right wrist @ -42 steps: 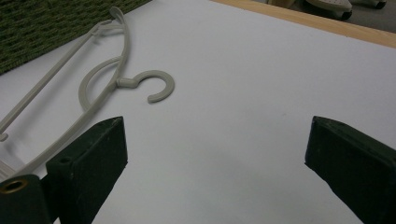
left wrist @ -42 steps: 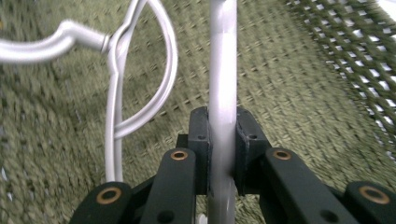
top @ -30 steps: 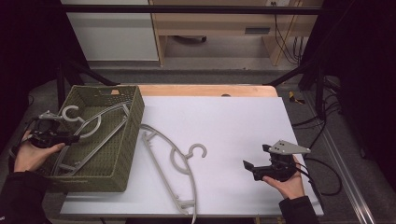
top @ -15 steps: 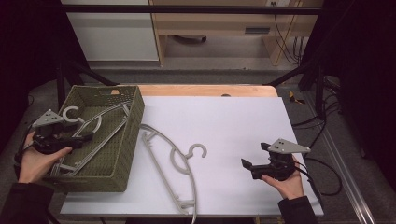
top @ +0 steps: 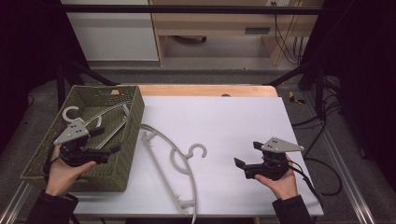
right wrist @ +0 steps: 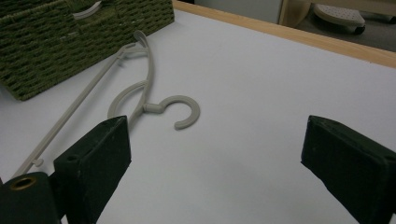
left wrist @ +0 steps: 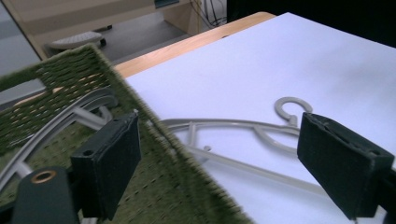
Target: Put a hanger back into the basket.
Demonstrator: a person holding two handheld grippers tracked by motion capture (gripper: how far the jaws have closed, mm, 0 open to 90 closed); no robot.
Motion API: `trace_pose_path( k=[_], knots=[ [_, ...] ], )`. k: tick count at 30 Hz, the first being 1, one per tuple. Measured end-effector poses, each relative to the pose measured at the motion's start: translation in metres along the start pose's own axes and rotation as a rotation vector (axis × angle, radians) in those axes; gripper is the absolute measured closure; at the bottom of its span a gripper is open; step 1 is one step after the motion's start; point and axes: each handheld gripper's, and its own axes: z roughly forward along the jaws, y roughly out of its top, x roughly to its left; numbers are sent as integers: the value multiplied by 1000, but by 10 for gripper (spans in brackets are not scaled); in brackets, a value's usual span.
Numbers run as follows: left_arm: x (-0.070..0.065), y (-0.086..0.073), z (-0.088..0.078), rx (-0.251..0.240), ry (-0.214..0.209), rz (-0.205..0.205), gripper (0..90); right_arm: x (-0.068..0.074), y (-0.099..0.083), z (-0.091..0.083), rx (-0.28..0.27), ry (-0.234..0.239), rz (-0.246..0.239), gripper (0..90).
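Note:
A grey plastic hanger [top: 173, 164] lies flat on the white table [top: 233, 116], its hook [right wrist: 180, 112] pointing right. A second grey hanger [top: 100, 119] rests inside the green woven basket [top: 42, 158] at the left. My left gripper [top: 108, 140] hovers over the basket's front right part. Its jaws have just been opening and now stand wide, pressing on nothing; the basket's rim [left wrist: 154, 135] runs across the gap in the left gripper view. My right gripper [top: 246, 155] is open and empty above the table, right of the loose hanger [right wrist: 135, 88].
The basket [right wrist: 70, 37] takes up the table's left edge. A wooden strip [top: 205, 90] borders the table's far side. Cables [top: 322, 168] trail off the right edge. Pale furniture [top: 210, 28] stands on the floor beyond.
My left gripper has moved from the basket's far left side toward its right wall and opened its jaws. Both hangers and the right gripper have stayed put.

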Motion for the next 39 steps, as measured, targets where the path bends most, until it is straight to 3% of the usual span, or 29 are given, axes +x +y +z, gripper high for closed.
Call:
trace_pose_path(
  k=[4,10,16,24,32,39],
  knots=[
    [-16,-2,8,-18,-21,3,115,7,5,7,0,9,1,86],
    [-27,-8,19,-12,-25,-5,110,21,11,18,21,29,-13,89],
    [-29,-10,21,-12,-48,-7,96,35,17,33,65,36,-27,104],
    [-31,-10,20,-13,-44,-2,80,56,20,59,155,33,-67,138],
    [-32,-11,21,-6,-53,3,75,77,15,92,254,44,-84,203],
    [-30,-13,22,3,-50,-2,67,85,13,120,317,28,-84,297]
  ],
)
